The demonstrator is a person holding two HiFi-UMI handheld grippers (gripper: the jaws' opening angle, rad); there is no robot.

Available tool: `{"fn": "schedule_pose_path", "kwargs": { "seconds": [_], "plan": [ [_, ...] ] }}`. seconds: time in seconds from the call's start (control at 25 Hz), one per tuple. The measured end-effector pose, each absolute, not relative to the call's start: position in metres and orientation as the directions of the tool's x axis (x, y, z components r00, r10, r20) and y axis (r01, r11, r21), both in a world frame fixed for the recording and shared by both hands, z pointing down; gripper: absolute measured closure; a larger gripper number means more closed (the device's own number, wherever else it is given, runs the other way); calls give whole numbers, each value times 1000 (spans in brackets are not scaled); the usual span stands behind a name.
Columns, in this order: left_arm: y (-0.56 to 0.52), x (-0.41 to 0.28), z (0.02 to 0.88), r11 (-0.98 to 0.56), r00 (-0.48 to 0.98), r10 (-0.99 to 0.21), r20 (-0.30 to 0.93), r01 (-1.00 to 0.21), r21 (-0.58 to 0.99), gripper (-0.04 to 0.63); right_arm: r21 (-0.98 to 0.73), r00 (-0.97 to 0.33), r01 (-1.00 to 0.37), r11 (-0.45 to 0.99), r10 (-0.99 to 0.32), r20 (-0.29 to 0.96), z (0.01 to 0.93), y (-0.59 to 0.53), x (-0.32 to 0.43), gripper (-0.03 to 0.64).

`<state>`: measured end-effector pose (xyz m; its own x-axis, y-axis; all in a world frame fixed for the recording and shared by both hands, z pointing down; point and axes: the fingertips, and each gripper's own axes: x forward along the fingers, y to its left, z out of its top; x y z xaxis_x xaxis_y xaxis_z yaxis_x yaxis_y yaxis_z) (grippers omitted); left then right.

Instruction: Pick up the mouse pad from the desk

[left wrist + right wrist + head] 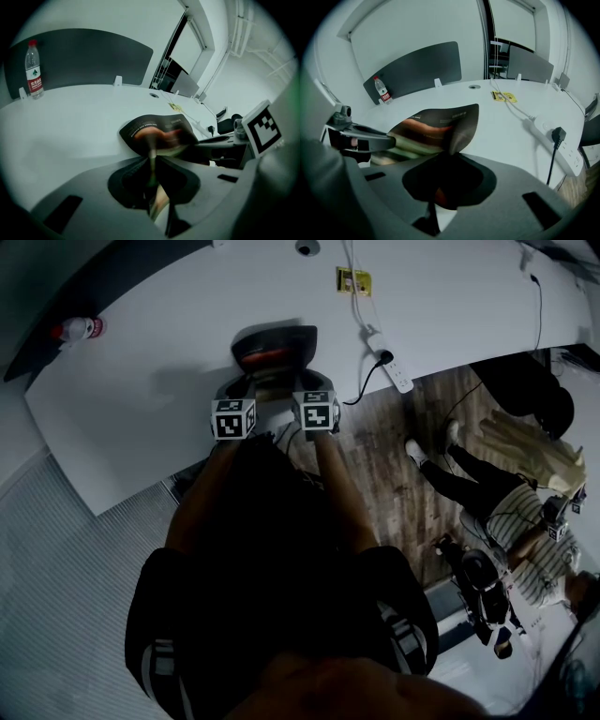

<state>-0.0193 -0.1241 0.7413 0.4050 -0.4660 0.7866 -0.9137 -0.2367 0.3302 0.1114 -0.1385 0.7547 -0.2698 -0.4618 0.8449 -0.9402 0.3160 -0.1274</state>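
— What do the fingers have?

— The left gripper [152, 159] has its jaws clamped on the near edge of a thin, dark, flexible mouse pad [159, 129] with an orange-and-green print. The right gripper [452, 147] pinches that same edge just to the right.

— And the pad itself?

— It rises from both pairs of fingers and bows between them, curling above the white curved desk [506, 122]. Whether its far edge touches there, I cannot tell.

— Room around?

— Bare desktop lies ahead of the fingers and to their left. Far ahead-left, a clear plastic water bottle [33, 70] with a red label stands by the dark grey partition panel [417, 70]. Right of the right fingers, well apart, a white power strip [541, 127] lies near the desk's edge.
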Motion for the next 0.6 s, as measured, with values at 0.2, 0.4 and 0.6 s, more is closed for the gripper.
{"fn": "schedule_pose_path", "kwargs": {
  "seconds": [0.2, 0.4, 0.6],
  "plan": [
    [-115, -21, 723, -250, 405, -489, 772, -913, 321, 551, -134, -282, -939, 318, -486, 827, 737, -130, 110, 566],
    [-104, -20, 708, -264, 406, -514, 756, -913, 311, 551, -136, -294, -936, 324, -512, 807, 722, -118, 111, 568],
    [-96, -18, 687, -280, 405, -548, 732, -913, 296, 551, -133, -302, -936, 324, -552, 777, 703, -111, 112, 569]
  ]
}}
